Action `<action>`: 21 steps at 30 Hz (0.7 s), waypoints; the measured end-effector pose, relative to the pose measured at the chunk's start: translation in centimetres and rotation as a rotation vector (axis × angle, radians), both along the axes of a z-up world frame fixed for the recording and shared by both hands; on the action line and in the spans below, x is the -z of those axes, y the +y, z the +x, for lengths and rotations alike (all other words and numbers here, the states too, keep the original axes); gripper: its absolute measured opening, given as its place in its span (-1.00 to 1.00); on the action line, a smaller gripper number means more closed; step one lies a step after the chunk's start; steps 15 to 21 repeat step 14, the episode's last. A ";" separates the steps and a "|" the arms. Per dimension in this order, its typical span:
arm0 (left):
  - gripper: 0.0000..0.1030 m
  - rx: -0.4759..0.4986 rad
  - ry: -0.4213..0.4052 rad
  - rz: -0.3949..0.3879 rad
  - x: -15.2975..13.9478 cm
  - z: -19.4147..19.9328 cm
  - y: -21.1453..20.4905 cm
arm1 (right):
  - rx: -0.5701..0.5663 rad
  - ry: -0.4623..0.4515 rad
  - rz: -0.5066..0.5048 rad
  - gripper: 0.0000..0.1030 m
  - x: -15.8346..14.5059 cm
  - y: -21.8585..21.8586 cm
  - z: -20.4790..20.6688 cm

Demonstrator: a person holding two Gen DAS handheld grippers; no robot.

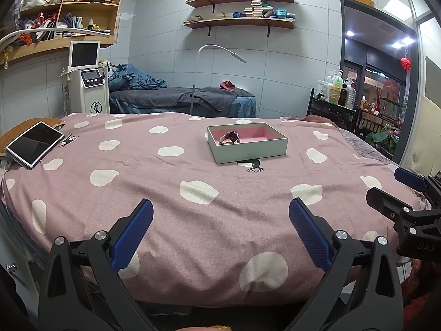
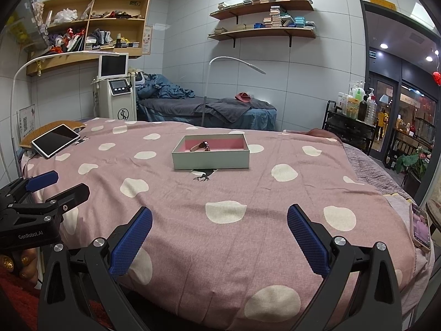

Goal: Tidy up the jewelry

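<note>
**Watch in the box, both tools spread wide**

From the left: a dark-screened white tablet [image 1: 34, 144] lies at the far left corner of the pink bed cover with white spots [image 1: 193, 215]. Our left tool [image 1: 220, 234] hovers low over the near edge, its blue pads spread wide and holding nothing. Mid-bed sits the pale green rectangular box with a pink lining [image 1: 248, 151], and in its left part rests a rose-gold wristwatch [image 1: 230, 137] — the only jewelry we can see. Our right tool [image 2: 219, 237] is likewise wide and empty, and a pink-cased phone [image 2: 421, 227] lies at the right edge.

This fits either a watch already put away or one waiting to be lifted out. For any reach into the box, we judge it best to come down steeply, clear of the walls, and close gently on the band.
</note>
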State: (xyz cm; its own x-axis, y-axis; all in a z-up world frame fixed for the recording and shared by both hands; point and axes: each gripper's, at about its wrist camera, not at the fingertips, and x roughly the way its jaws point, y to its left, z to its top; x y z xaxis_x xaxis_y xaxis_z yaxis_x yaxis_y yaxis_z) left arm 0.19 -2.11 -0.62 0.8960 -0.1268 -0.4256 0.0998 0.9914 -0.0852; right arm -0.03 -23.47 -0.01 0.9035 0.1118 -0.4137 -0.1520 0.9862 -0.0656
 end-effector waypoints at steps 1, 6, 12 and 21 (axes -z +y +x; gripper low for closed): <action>0.89 -0.001 -0.002 -0.003 0.0 0.0 0.0 | 0.000 0.000 0.000 0.87 0.0 0.1 0.0; 0.89 -0.007 0.002 -0.001 0.0 0.0 0.1 | -0.001 0.003 0.000 0.87 0.2 0.2 0.1; 0.89 -0.008 0.007 0.007 0.1 0.1 -0.2 | -0.002 0.004 0.000 0.87 0.2 0.2 0.1; 0.89 -0.008 0.009 0.007 0.1 0.1 -0.2 | -0.001 0.003 0.000 0.87 0.2 0.2 0.1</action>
